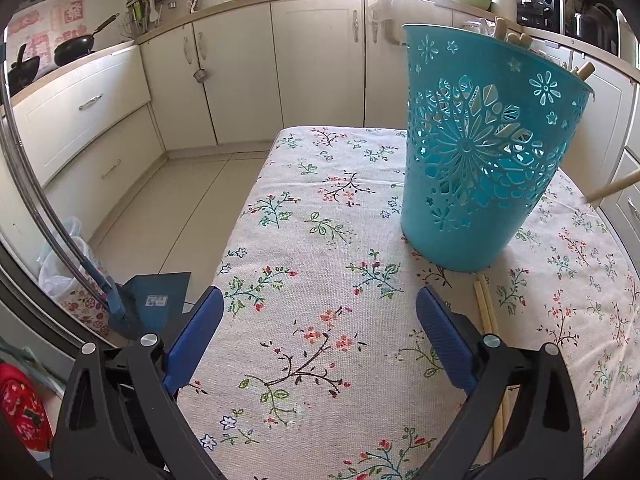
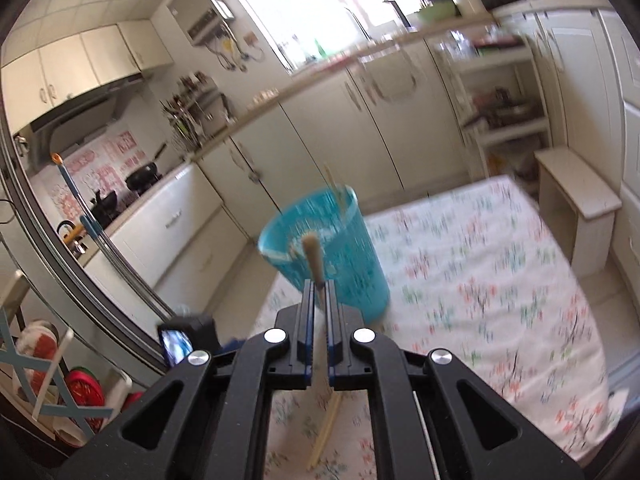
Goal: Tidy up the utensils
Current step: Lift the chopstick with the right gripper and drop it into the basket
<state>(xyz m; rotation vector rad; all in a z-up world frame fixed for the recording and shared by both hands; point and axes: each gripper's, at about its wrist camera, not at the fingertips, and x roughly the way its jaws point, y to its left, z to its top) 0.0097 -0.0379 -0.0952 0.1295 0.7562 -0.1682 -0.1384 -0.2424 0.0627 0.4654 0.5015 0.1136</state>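
Observation:
A teal cut-out plastic basket [image 1: 476, 160] stands on the floral tablecloth [image 1: 304, 240], with wooden handles [image 1: 516, 34] poking over its rim. My left gripper [image 1: 320, 300] hangs open above the cloth in front of the basket, nothing between its blue pads. A pair of chopsticks [image 1: 486, 312] lies on the cloth beside its right finger. In the blurred right wrist view, my right gripper [image 2: 318, 290] is shut on a wooden utensil [image 2: 311, 258] whose handle points up toward the basket [image 2: 348, 272]. The chopsticks [image 2: 328, 428] show below its fingers. A wooden stick [image 1: 612, 188] enters at the left wrist view's right edge.
Cream kitchen cabinets [image 1: 248, 80] run along the back and left, with pans [image 1: 76, 46] on the stove counter. A low white stool [image 2: 576, 204] stands past the table's far right corner. A plastic bag [image 1: 64, 268] and a blue-handled mop [image 1: 112, 300] sit on the floor to the left.

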